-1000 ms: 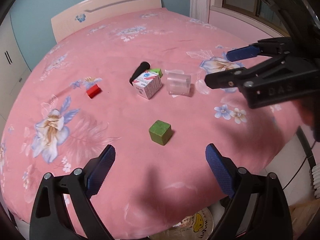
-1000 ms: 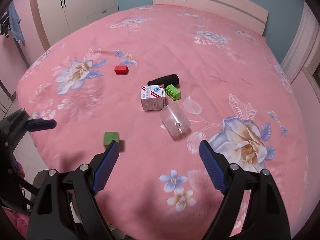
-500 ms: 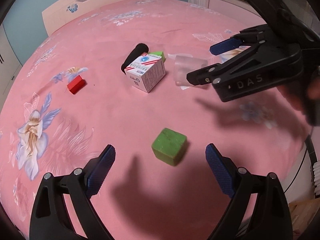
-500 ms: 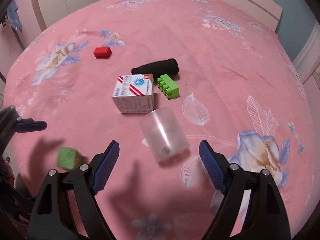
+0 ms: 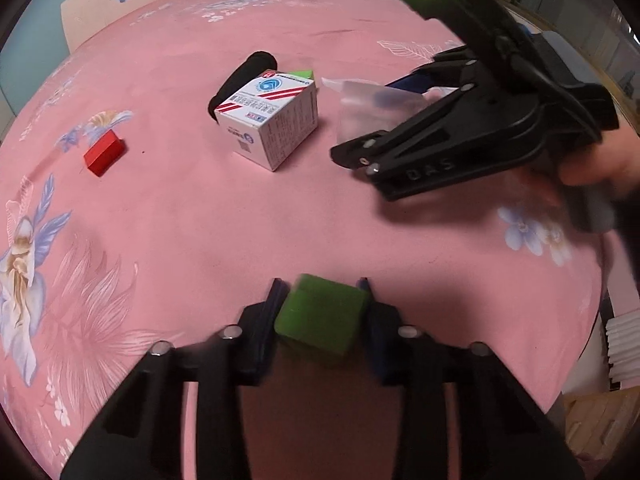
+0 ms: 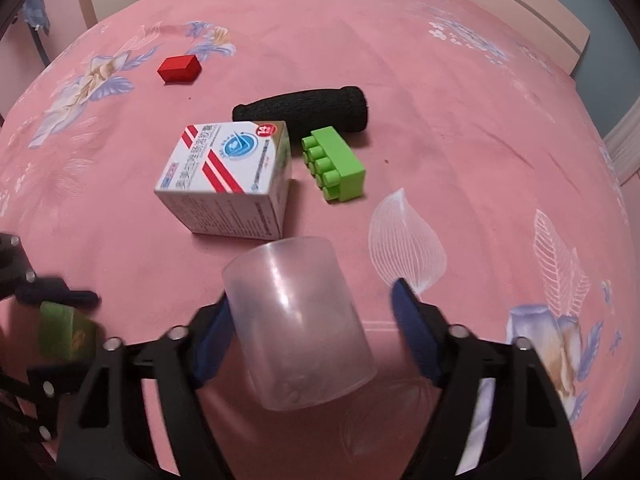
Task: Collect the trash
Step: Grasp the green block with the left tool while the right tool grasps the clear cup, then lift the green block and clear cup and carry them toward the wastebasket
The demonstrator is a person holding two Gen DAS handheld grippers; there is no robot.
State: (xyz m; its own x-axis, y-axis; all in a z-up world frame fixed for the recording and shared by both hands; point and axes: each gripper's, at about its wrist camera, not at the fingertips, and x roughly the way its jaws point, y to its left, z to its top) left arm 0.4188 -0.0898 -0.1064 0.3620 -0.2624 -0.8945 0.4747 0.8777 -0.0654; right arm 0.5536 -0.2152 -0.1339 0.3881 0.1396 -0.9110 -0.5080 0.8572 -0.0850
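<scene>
My left gripper (image 5: pixel 322 312) is shut on a green cube (image 5: pixel 322 318) near the bed's front edge; the cube also shows at the left of the right wrist view (image 6: pixel 66 330). My right gripper (image 6: pixel 312 320) is open around a clear plastic cup (image 6: pixel 298 320) lying on its side; the left pad touches it, the right pad stands apart. The cup shows behind the right gripper in the left wrist view (image 5: pixel 368 104). A white medicine box (image 6: pixel 228 178) (image 5: pixel 272 120) lies just beyond the cup.
On the pink floral bedspread (image 6: pixel 460 120) lie a green toy brick (image 6: pixel 334 170), a black foam cylinder (image 6: pixel 304 110) and a red block (image 6: pixel 178 69) (image 5: pixel 103 155). The headboard (image 5: pixel 104 0) is at the far end. The bed edge drops off at the right (image 5: pixel 600 320).
Both grippers moved forward and down. The left one closed on the green cube. The right one reached the clear cup and narrowed around it.
</scene>
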